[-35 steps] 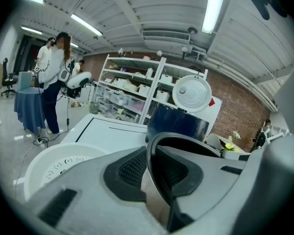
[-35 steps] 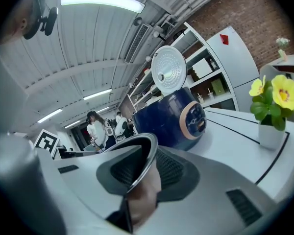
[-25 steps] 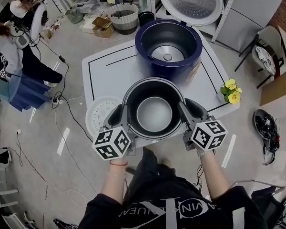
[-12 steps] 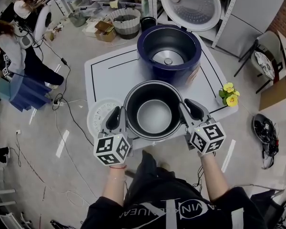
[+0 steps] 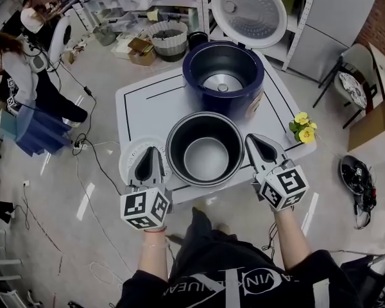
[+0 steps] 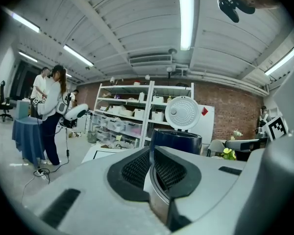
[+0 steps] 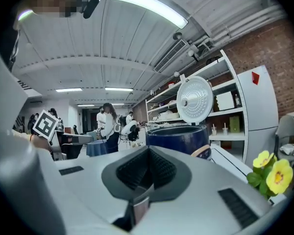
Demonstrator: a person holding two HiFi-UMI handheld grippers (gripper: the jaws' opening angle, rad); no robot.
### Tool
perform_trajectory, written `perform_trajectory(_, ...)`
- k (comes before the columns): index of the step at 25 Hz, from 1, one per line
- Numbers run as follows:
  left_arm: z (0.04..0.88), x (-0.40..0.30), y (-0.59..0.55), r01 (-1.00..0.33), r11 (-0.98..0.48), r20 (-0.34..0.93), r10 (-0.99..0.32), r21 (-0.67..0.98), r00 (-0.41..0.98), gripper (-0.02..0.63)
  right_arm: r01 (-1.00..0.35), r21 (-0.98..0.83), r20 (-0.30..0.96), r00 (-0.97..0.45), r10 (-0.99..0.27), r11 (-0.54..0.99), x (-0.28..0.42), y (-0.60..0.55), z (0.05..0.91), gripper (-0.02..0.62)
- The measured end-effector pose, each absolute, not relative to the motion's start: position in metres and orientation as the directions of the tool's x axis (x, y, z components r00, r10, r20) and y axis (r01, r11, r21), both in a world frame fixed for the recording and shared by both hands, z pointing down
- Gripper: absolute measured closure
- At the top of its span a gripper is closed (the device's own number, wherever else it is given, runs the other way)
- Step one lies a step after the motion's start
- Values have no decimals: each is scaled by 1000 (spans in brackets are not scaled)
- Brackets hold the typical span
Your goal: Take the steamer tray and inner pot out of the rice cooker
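Observation:
The dark inner pot [image 5: 179,140] stands on the white table [image 5: 147,101], in front of the blue rice cooker [image 5: 199,92], whose lid [image 5: 248,11] is up. The white steamer tray [image 5: 129,153] lies at the pot's left, half hidden under my left gripper [image 5: 149,150]. That gripper hovers clear of the pot's left rim; its jaws are closing, almost together, with nothing between them [image 6: 151,153]. My right gripper [image 5: 252,137] hangs just off the pot's right rim, shut and empty [image 7: 148,155]. The cooker [image 6: 176,141] [image 7: 176,138] shows beyond both sets of jaws.
Yellow flowers [image 5: 305,126] stand at the table's right edge. People [image 5: 13,63] and a blue bin [image 5: 35,130] are at the left, with cables on the floor. Shelves and a basket [image 5: 167,27] stand behind the table, and a chair [image 5: 356,69] at the right.
Both grippers have let go of the pot's rim, pulled outward and risen. Their jaws have come together. The pot stays on the table.

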State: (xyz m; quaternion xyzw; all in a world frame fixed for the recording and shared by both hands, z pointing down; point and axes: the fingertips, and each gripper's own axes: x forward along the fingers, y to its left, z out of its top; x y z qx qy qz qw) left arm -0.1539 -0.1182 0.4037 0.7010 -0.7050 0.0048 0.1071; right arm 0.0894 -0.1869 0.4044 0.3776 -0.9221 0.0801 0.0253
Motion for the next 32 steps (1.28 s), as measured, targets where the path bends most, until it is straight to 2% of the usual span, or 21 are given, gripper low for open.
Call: perform_trajectory(32, 318, -162, -79, -995, 36, 22, -999, 98, -34, 589, -668, -91, -56, -737, -674, 738, 104, -162, 328, 597)
